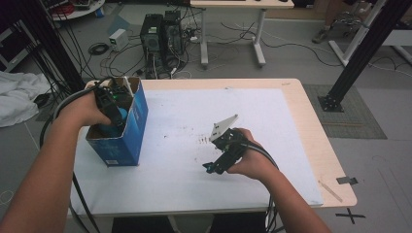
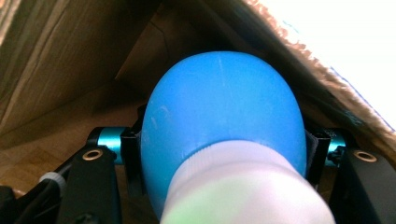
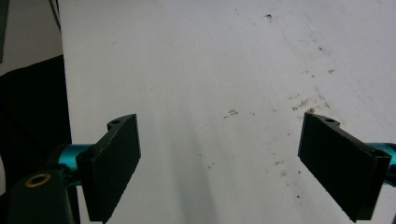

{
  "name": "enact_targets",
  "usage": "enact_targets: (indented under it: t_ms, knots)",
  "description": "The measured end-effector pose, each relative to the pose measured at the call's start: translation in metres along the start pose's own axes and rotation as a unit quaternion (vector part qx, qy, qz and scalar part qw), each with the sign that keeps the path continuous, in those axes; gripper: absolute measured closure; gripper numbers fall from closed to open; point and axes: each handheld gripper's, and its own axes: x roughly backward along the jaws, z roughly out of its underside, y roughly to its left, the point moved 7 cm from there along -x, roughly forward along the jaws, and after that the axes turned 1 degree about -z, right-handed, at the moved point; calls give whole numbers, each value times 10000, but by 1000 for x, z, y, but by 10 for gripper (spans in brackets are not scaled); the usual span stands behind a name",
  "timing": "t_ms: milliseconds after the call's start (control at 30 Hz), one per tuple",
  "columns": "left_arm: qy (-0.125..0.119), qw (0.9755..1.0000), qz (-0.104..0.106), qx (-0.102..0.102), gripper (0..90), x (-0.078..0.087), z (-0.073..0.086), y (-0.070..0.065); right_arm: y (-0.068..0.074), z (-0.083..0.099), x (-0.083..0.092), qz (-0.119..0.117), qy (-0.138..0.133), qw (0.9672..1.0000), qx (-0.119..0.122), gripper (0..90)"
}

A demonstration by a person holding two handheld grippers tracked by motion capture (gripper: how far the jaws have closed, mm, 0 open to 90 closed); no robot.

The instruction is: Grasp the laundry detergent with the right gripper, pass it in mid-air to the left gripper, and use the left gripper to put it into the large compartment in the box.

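A blue cardboard box (image 1: 127, 141) stands open-topped at the left of the white mat (image 1: 194, 121). My left gripper (image 1: 112, 114) reaches down into it. In the left gripper view its jaws press on both sides of a rounded blue bottle (image 2: 219, 107) with a white neck (image 2: 243, 186), and the brown box walls (image 2: 60, 60) are close around. The left gripper (image 2: 222, 154) is shut on that bottle. My right gripper (image 1: 212, 167) hovers low over the mat near the table's middle, jaws wide apart. The right gripper (image 3: 229, 158) has nothing but bare mat between its pads (image 3: 116, 163).
Brown specks (image 1: 204, 140) dot the mat beside the right hand. The wooden table edge (image 1: 311, 126) borders the mat on the right. Computer towers (image 1: 160, 39) and cables sit on the floor beyond the table.
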Motion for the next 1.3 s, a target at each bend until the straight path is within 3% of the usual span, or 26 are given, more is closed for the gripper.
enact_targets:
  t_ms: [167, 633, 1300]
  knots:
    - [65, 9999, -16, -80, 327, 0, 1, 0, 0, 1, 1, 15, -6, 10000, -23, 123]
    - [67, 10000, -20, -47, 309, 3, 4, 0, 1, 0, -1, -1, -15, 10000, 1, 123]
    - [138, 9999, -65, -23, 206, 22, 10, -5, 3, -1, 1, -19, -43, 10000, -1, 123]
